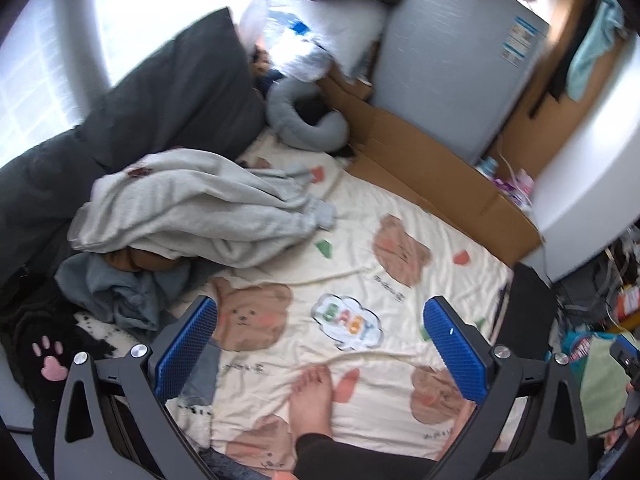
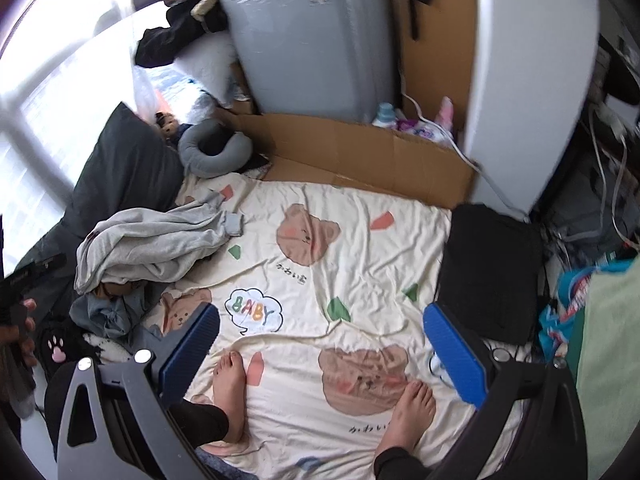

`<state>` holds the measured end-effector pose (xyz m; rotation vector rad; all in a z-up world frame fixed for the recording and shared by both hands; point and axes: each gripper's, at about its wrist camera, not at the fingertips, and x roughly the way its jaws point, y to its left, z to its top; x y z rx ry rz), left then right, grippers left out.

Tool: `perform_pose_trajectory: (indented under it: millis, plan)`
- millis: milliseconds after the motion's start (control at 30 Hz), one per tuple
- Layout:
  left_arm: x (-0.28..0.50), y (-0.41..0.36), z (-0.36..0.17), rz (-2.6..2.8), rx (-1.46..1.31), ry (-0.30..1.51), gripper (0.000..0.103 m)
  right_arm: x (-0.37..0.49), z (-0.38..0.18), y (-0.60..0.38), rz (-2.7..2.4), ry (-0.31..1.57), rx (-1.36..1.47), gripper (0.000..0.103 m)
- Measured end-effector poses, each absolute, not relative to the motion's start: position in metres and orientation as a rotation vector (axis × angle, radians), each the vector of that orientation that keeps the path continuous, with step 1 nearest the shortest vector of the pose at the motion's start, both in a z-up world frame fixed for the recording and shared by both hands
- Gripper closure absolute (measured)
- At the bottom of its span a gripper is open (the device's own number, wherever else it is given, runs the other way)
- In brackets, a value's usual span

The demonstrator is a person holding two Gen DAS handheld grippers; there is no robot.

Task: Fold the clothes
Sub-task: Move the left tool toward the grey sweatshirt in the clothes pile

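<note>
1. At far left, a heap of unfolded clothes lies on the bed: a light grey sweatshirt [image 1: 192, 208] is draped over a crumpled blue-grey garment [image 1: 120, 292], beside black fleece with a pink paw print [image 1: 50, 356].
2. The left gripper [image 1: 320, 344] hovers above the bed with jaws spread wide, holding nothing.
3. In the middle, the cream bear-print bedsheet [image 2: 360, 256] is bare of clothes; the person's bare feet [image 2: 230, 380] stand on it.
4. The right gripper [image 2: 320, 348] hangs above the sheet, jaws apart and empty.
5. At right, a flat black item [image 2: 490, 272] rests by the bed's edge; whether it is folded clothing is unclear.
6. Folding appears barely started: the heap seems untouched.
</note>
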<state>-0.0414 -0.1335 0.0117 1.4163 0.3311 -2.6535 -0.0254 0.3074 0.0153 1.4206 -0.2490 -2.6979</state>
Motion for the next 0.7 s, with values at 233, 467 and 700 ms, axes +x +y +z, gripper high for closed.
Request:
perform_pose_trajectory:
  millis: [233, 467, 700]
  plan:
    - [-0.039, -0.186, 0.018, -2.604, 1.269, 0.282, 0.000, -0.048, 0.019, 0.295, -2.661, -0.182, 1.333, 0.000]
    - [-0.040, -0.229, 0.017, -2.576, 1.187, 0.340, 0.000, -0.074, 0.019, 0.290, -2.643, -0.137, 1.298, 0.000]
    - [-0.043, -0.260, 0.007, -2.542, 1.136, 0.402, 0.001, -0.090, 0.009, 0.283, -2.645, -0.086, 1.252, 0.000]
